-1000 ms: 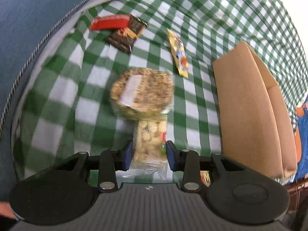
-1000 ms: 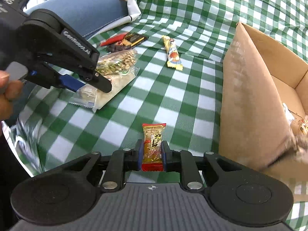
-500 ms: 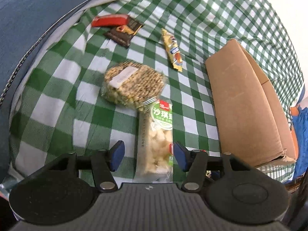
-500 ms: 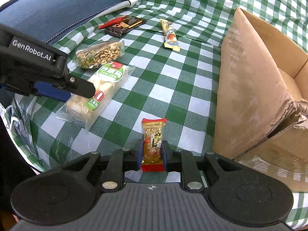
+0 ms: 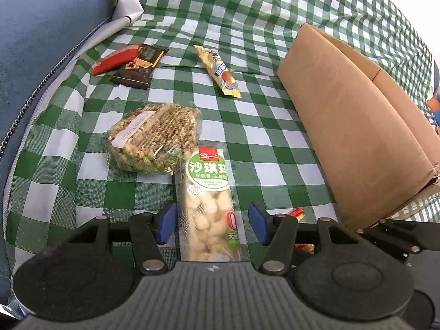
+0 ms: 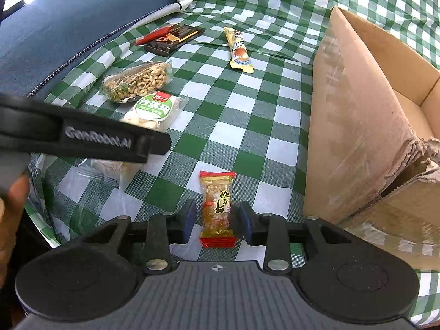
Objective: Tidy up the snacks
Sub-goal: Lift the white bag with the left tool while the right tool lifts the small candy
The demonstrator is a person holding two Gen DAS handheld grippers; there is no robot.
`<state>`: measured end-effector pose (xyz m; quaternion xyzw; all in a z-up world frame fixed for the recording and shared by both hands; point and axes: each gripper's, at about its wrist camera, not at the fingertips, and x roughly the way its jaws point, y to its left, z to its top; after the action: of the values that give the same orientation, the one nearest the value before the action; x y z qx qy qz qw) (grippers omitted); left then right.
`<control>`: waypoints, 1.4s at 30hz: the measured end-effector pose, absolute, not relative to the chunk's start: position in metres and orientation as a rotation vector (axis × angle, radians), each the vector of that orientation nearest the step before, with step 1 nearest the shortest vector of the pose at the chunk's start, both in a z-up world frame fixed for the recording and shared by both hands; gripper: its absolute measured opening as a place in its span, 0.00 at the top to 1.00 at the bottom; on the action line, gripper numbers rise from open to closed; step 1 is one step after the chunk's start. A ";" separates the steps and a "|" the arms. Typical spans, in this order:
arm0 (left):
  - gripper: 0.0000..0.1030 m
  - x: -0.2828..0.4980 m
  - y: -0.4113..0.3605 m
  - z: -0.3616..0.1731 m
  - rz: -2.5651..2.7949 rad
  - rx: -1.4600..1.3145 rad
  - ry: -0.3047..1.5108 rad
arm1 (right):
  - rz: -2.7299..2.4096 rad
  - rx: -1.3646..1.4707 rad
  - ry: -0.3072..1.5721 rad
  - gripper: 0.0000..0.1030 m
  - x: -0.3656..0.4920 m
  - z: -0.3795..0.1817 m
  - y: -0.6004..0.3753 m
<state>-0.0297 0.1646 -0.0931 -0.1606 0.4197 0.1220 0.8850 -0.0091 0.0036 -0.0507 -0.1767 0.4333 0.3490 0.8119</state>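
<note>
A long clear packet of pale puffed snack with a green label (image 5: 209,206) lies on the green checked cloth, between the jaws of my left gripper (image 5: 213,221). Those jaws are closing, but both blue pads stand clear of the packet. My right gripper (image 6: 217,221) is opening around a small red-ended candy (image 6: 217,206) that lies flat on the cloth, untouched by either pad. The left gripper's black arm (image 6: 96,137) crosses the right wrist view over the long packet (image 6: 152,110). The brown cardboard box (image 6: 357,110) stands open on the right.
A clear pack of nut brittle (image 5: 154,137) touches the long packet's far end. Farther back lie a red wrapper on a dark chocolate bar (image 5: 134,64) and a yellow bar (image 5: 220,71). A blue cushion (image 5: 41,41) borders the cloth on the left. A hand (image 6: 11,200) holds the left gripper.
My left gripper let go of the long packet, which now lies flat with its label up. My right gripper's jaws parted from the small candy.
</note>
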 end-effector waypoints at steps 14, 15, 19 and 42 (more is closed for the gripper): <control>0.62 -0.044 0.165 -0.067 0.109 -0.429 0.740 | 0.731 -0.419 0.855 0.80 -0.014 -0.045 0.005; 0.62 -0.044 0.165 -0.067 0.097 -0.435 0.736 | 0.728 -0.422 0.856 0.80 -0.014 -0.046 0.005; 0.62 -0.040 0.165 -0.073 0.117 -0.427 0.791 | 0.729 -0.442 0.862 0.80 -0.015 -0.048 0.006; 0.61 -0.035 0.172 -0.091 0.159 -0.459 0.891 | 0.737 -0.460 0.818 0.82 -0.018 -0.046 0.007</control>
<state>-0.0352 0.1720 -0.0911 -0.2196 0.4265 0.0759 0.8741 -0.0181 0.0072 -0.0465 -0.2165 0.3851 0.3471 0.8273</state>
